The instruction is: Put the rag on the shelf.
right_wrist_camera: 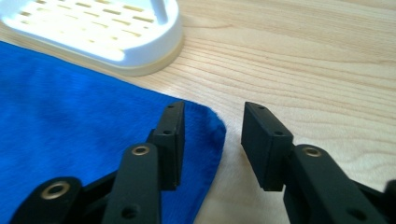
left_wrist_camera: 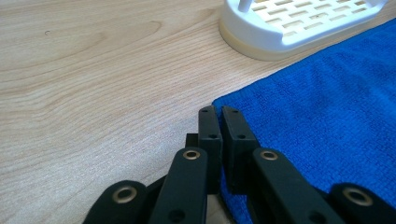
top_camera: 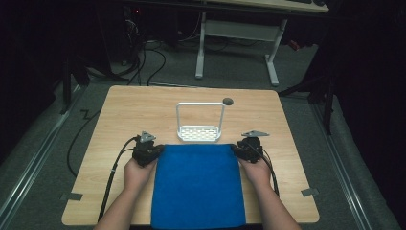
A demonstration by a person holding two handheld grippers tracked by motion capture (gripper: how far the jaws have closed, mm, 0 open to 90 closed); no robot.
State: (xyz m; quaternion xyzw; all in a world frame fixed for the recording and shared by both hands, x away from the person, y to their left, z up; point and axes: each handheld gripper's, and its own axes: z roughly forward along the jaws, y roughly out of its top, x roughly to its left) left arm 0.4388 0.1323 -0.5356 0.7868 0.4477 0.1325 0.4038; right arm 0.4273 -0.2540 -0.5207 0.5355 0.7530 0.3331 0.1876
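A blue towel [top_camera: 198, 187] lies flat on the front middle of the wooden table [top_camera: 124, 110], hanging a little over the near edge. My left gripper [top_camera: 148, 151] sits at its far left corner. In the left gripper view the left gripper [left_wrist_camera: 219, 112] has its jaws pressed nearly together along the towel [left_wrist_camera: 327, 102] edge, seemingly pinching it. My right gripper [top_camera: 249, 148] is at the far right corner. In the right gripper view the right gripper [right_wrist_camera: 214, 112] is open, one jaw over the towel [right_wrist_camera: 70, 102], the other over bare wood, with the corner between them.
A white slotted rack [top_camera: 198, 133] with a tall loop handle stands just behind the towel, close to both grippers. A small dark round object [top_camera: 228, 101] lies behind it. Cables trail off the table's left side. A white-legged desk [top_camera: 201, 48] stands beyond on the floor.
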